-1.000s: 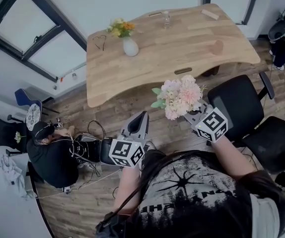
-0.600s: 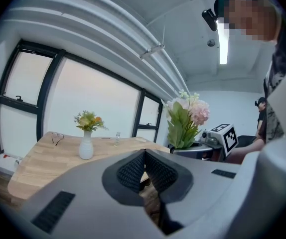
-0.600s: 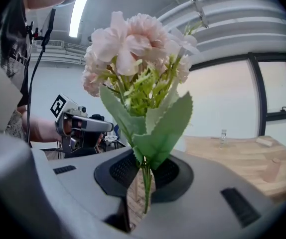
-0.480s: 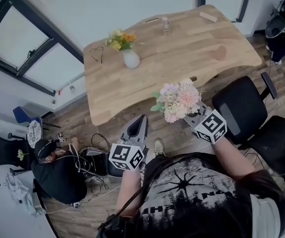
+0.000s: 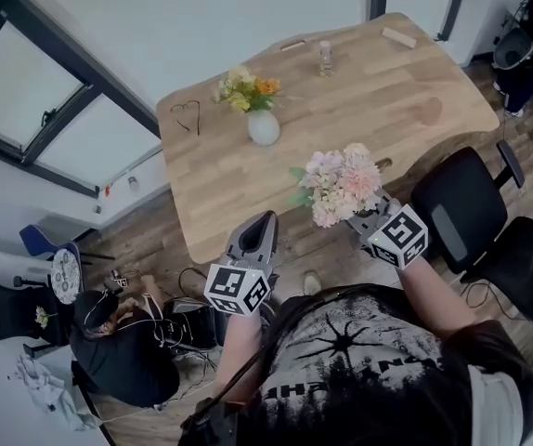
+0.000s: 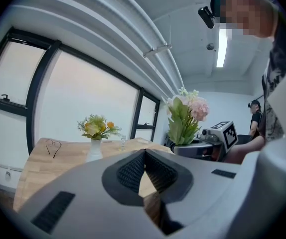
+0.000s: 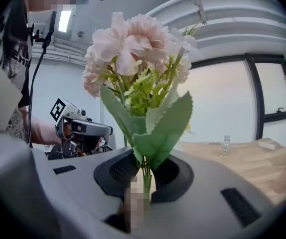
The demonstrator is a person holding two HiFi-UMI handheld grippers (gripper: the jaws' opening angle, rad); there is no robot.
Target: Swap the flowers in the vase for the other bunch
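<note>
One pink bunch (image 5: 341, 184) clamped in right gripper (image 5: 359, 218), one yellow bunch (image 5: 248, 89) in vase (image 5: 264, 128); left gripper (image 5: 265, 221) closed, empty

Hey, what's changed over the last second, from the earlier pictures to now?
The person has stepped nearer the table: the vase with yellow flowers sits lower in the head view, closer to both grippers. Unchanged: right gripper clamps the pink bunch upright, left gripper shut and empty.

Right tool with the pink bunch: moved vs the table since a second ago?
Yes. The right tool, shut on the pink bunch, has come toward the table: the blooms hung over floor before, now they overlap its near edge.
</note>
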